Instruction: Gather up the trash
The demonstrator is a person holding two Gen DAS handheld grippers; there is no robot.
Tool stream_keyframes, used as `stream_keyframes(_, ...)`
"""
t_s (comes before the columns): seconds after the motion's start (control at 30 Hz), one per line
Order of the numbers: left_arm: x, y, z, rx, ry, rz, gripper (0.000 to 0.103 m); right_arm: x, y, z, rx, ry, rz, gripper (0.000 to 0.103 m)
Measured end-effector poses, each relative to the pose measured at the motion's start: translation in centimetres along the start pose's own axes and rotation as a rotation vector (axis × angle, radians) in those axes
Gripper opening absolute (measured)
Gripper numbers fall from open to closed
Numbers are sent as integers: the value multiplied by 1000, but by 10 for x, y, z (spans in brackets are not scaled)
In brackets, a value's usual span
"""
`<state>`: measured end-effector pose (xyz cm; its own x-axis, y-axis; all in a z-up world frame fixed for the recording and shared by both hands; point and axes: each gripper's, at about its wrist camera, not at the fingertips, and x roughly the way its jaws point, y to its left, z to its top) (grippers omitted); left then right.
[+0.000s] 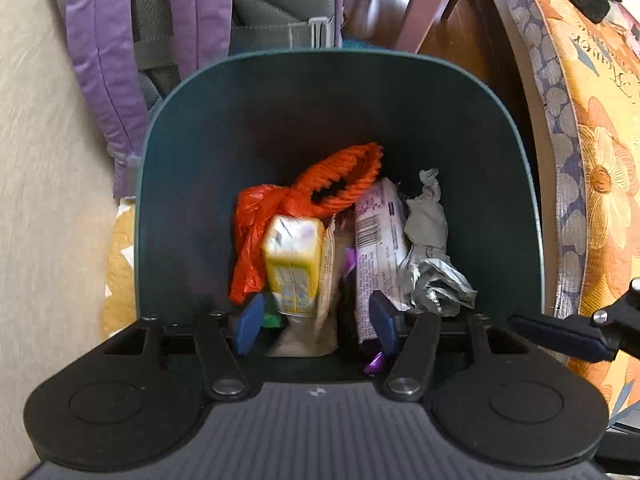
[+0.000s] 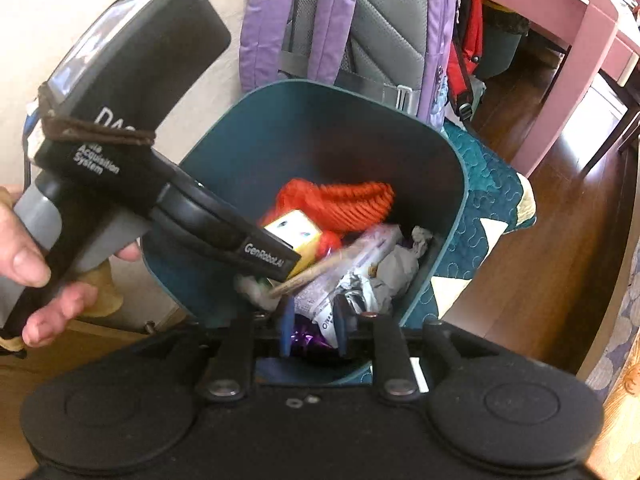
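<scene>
The left tool [image 1: 316, 326] hangs over the teal bin [image 1: 160, 184], jaws spread wide with nothing between them, and the yellow carton [image 1: 294, 264] looks like it's dropping in blurry onto the orange net bag [image 1: 340, 182] and grey crumpled wrapper [image 1: 428, 256]. The right tool [image 2: 312, 330] sits narrow and empty at the rim. We'd just lift straight up so nothing snags. Only the right view shows our hand [image 2: 36, 264] on the left tool; the left view shows the floral mattress [image 1: 600, 160].
</scene>
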<state>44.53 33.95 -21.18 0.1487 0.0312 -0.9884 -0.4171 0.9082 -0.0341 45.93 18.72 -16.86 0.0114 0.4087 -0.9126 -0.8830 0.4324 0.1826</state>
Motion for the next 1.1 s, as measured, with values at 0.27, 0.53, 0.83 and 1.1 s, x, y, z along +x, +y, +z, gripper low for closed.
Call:
stream_keyframes(0.27, -35, 2, -16, -19, -100, -28, 69, -27, 2, -2, 49, -75, 10, 35)
stream_keyframes(0.53, -92, -10, -47, -36, -255, -4, 70, -75, 2, -19, 95, -181, 26, 43)
stream_keyframes(0.83, -168, -34, -88, -60, -429, 5, 79, -148, -3, -55, 63, -357, 41, 54)
stream_keyframes(1.1, -220, -61, -121, -135, -513, -15, 81, -210, -16, -91, 31, -494, 58, 69)
